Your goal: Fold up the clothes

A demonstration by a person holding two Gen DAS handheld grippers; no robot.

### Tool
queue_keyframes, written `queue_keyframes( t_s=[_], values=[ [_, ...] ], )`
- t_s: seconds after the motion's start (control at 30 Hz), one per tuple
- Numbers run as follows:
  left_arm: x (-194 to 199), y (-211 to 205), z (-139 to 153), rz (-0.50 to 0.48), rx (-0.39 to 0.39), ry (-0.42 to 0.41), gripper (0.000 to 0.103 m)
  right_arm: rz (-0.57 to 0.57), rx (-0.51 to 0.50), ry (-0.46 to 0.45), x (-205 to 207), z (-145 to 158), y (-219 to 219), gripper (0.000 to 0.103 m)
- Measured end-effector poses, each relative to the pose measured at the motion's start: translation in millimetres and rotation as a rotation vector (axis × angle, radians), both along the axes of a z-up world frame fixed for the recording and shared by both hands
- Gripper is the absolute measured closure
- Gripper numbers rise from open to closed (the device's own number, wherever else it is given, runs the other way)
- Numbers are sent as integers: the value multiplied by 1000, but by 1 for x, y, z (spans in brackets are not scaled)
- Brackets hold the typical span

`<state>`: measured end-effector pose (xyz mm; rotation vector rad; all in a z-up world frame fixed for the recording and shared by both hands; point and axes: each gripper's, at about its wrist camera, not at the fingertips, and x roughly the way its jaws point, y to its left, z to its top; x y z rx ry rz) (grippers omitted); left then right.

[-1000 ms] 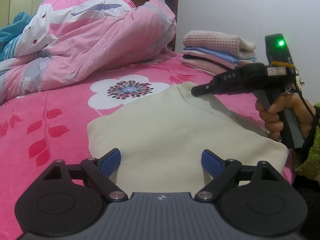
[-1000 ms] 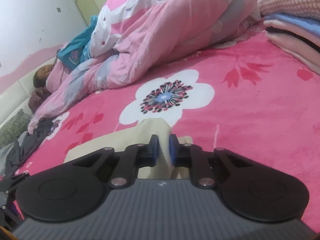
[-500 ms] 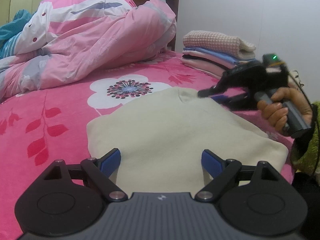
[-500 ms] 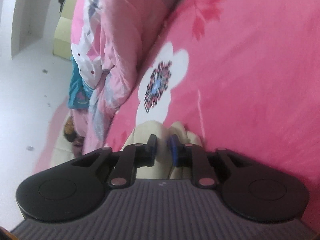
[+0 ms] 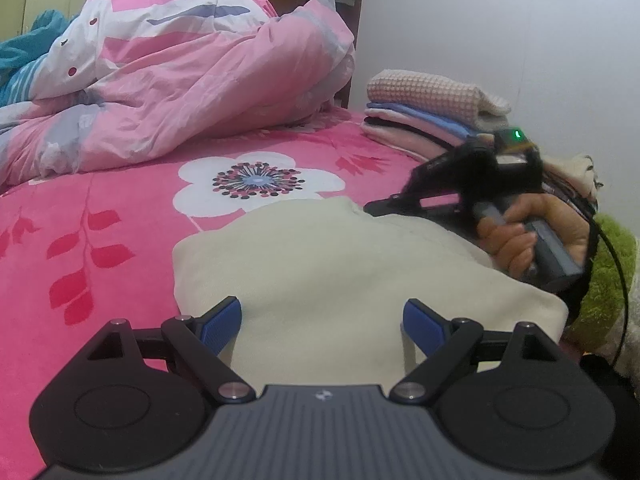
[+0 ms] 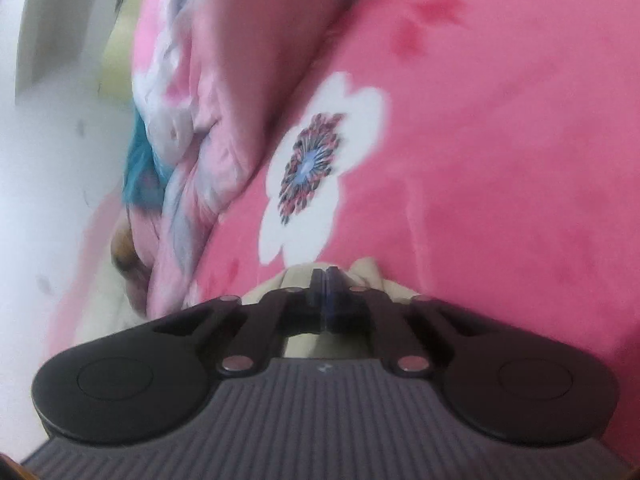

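A cream garment [image 5: 332,256] lies folded flat on the pink flowered bedspread [image 5: 100,216]. My left gripper [image 5: 322,320] hovers over its near edge, open wide, with nothing between the blue pads. A hand holds my right gripper [image 5: 374,209] low at the garment's far right corner. In the right wrist view that gripper [image 6: 326,280] is rolled to one side and blurred. Its pads are pressed together, and cream cloth [image 6: 366,268] bunches around them. How much cloth is pinched is hidden.
A crumpled pink and white duvet [image 5: 180,88] fills the back of the bed. A stack of folded clothes [image 5: 424,116] stands at the back right by the wall. A green fuzzy item [image 5: 612,276] lies at the right edge.
The right gripper has dropped from above the garment to its far corner, rolled sideways, and its pads have closed tighter on the cloth. The left gripper has stayed still and open.
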<state>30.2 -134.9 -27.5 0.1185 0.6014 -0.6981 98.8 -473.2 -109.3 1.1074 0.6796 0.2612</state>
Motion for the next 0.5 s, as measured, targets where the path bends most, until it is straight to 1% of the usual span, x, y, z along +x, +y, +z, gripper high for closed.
queue_keyframes(
  t_s=[0.03, 0.07, 0.17, 0.23, 0.27, 0.37, 0.43, 0.5],
  values=[
    [1, 1, 1, 0, -8, 5, 14, 1, -18, -18, -4, 9, 2, 100],
    [1, 3, 1, 0, -18, 11, 15, 6, -49, -39, -7, 21, 6, 99],
    [2, 12, 7, 20, -64, 37, 22, 20, -143, -104, -18, 56, 17, 98],
    [0, 21, 12, 38, -99, 46, 22, 29, -206, -147, -25, 79, 24, 98],
    [-2, 24, 14, 45, -107, 43, 22, 47, -228, -156, -24, 86, 32, 98],
    [-9, 31, 19, 55, -106, 33, 22, 106, -295, -154, -7, 88, 61, 98],
    [-12, 31, 16, 57, -93, 35, 22, 141, -346, -147, 4, 86, 79, 98],
    [-12, 28, 10, 62, -73, 44, 22, 156, -448, -113, 7, 84, 93, 100]
  ],
)
